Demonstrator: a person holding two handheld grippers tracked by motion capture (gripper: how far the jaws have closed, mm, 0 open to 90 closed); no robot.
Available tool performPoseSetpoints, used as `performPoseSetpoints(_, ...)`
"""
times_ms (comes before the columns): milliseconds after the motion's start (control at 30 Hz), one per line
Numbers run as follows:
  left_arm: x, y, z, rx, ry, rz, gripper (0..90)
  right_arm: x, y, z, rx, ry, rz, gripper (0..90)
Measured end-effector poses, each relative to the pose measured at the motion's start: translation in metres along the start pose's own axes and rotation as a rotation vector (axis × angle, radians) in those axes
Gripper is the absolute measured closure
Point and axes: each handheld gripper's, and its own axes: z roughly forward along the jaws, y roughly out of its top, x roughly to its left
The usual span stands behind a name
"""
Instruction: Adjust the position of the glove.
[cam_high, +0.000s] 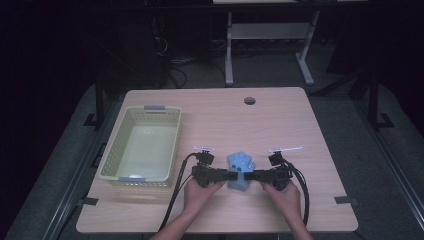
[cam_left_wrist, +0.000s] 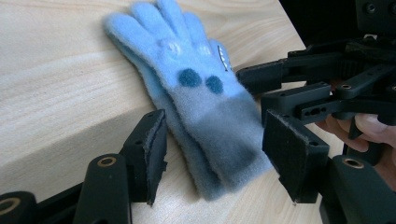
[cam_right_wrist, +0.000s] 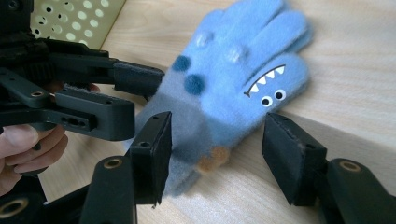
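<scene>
A pair of fuzzy light-blue gloves (cam_high: 241, 162) lies stacked on the wooden table (cam_high: 280, 120), fingers pointing away from the person. Dark blue dots mark the top glove (cam_left_wrist: 182, 60), which has a grey cuff, and a toothy monster face sits on its thumb side (cam_right_wrist: 243, 60). My left gripper (cam_high: 231, 175) comes in from the left, open, its jaws on either side of the cuff (cam_left_wrist: 217, 135). From the right my right gripper (cam_high: 251, 175) faces it, also open, with the cuff end between its jaws (cam_right_wrist: 215, 135). The two grippers' tips nearly meet over the cuff.
A pale green perforated basket (cam_high: 122, 131) stands empty at the table's left, its corner (cam_right_wrist: 79, 18) just beyond the left gripper. A round cable hole (cam_high: 249, 100) sits near the far edge. Cables trail from both grippers toward the near edge.
</scene>
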Motion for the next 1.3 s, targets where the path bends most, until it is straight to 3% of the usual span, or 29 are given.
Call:
performPoseSetpoints(533, 0.004, -0.001, 0.005, 0.022, 0.003, -0.012, 52.6, 0.004, -0.004, 0.007, -0.011, -0.006, -0.002, 53.3)
performPoseSetpoints(900, 0.007, -0.001, 0.008, 0.032, -0.034, -0.015, 58.2, 0.005, -0.008, 0.012, -0.026, 0.017, -0.004, 62.3)
performPoseSetpoints(1300, 0.009, 0.0, 0.011, 0.031, -0.045, -0.023, 64.5, 0.003, -0.007, 0.014, -0.02, 0.041, 0.012, 66.4)
